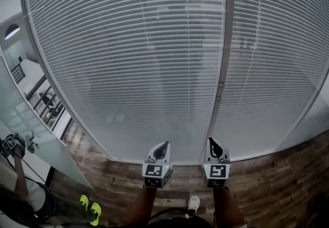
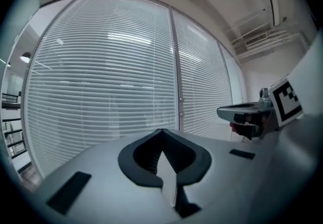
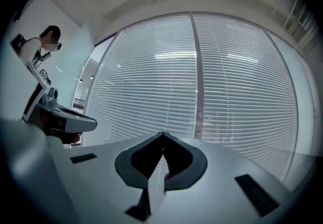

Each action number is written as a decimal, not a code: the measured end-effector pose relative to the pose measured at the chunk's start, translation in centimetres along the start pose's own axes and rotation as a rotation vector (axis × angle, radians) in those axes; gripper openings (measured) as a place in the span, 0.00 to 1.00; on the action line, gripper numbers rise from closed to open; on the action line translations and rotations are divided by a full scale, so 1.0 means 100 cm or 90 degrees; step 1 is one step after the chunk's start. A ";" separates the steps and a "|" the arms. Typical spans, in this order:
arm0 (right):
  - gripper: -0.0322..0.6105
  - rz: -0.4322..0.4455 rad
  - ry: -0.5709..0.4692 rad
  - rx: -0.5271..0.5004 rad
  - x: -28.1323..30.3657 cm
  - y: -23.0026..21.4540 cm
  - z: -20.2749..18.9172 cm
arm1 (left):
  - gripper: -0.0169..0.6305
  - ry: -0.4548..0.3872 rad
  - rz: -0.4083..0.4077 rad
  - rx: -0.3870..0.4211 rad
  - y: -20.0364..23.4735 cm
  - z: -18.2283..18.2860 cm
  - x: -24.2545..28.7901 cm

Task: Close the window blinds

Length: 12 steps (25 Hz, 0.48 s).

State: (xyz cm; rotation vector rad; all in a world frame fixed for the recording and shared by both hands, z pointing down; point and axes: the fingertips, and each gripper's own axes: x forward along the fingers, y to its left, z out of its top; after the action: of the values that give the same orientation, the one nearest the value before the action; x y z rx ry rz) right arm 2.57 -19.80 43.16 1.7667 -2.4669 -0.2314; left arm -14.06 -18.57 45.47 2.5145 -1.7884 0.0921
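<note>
Well, both grippers are held low and level in front of the window, noses toward the glass. The left gripper [image 1: 163, 146] has its jaws pressed together with nothing between them. The right gripper [image 1: 212, 143] is the same: tips meeting, empty. Neither touches anything, and a strip of wooden floor [image 1: 267, 181] shows around them at the foot of the window.

The blinds [image 1: 128, 57] lie straight ahead of both grippers and rise well above them. They hang the full height of the window, across two panes. Their thin, pale slats run side to side, crosswise to the way the grippers point. Hazy shapes show through them, so I would say the slats are lowered but not yet turned fully shut.

An upright post [image 1: 224, 68] divides the two panes, and partway up it sits a small knob [image 1: 221, 84]. I can make out no cord or wand hanging anywhere. If that knob is what tilts the slats, which I cannot confirm, the next reach is forward and upward to it. The right gripper stands almost directly below the post, with the left one just beside it, further from the post, so the right hand has the shorter way. Its jaws would have to part first to take hold.

Another person [image 3: 30, 49] stands off to the left, well apart from the window.
</note>
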 end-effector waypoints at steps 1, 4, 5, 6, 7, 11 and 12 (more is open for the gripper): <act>0.05 -0.002 0.009 0.004 -0.002 0.000 0.000 | 0.02 0.004 0.003 -0.001 0.001 0.000 -0.002; 0.05 0.003 0.020 0.015 -0.001 -0.002 0.001 | 0.02 0.018 0.010 -0.006 0.003 0.002 -0.001; 0.05 0.005 0.021 0.017 -0.005 0.000 0.001 | 0.02 0.019 0.010 -0.009 0.003 0.005 -0.006; 0.05 0.005 0.025 0.015 -0.013 0.004 0.003 | 0.02 0.019 0.009 -0.013 0.003 0.009 -0.015; 0.05 0.001 0.030 0.012 -0.023 0.010 0.007 | 0.02 0.017 0.007 -0.015 0.003 0.013 -0.026; 0.05 -0.016 0.031 0.007 -0.062 0.040 0.002 | 0.02 0.014 0.003 -0.014 0.011 0.006 -0.073; 0.05 -0.018 0.034 0.009 -0.071 0.046 -0.002 | 0.02 0.014 0.006 -0.011 0.012 -0.002 -0.081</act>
State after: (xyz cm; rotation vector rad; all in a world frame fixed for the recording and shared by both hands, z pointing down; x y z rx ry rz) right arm 0.60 -11.59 44.28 1.7900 -2.4149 -0.1666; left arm -17.90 -11.31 44.99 2.4844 -1.7844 0.1035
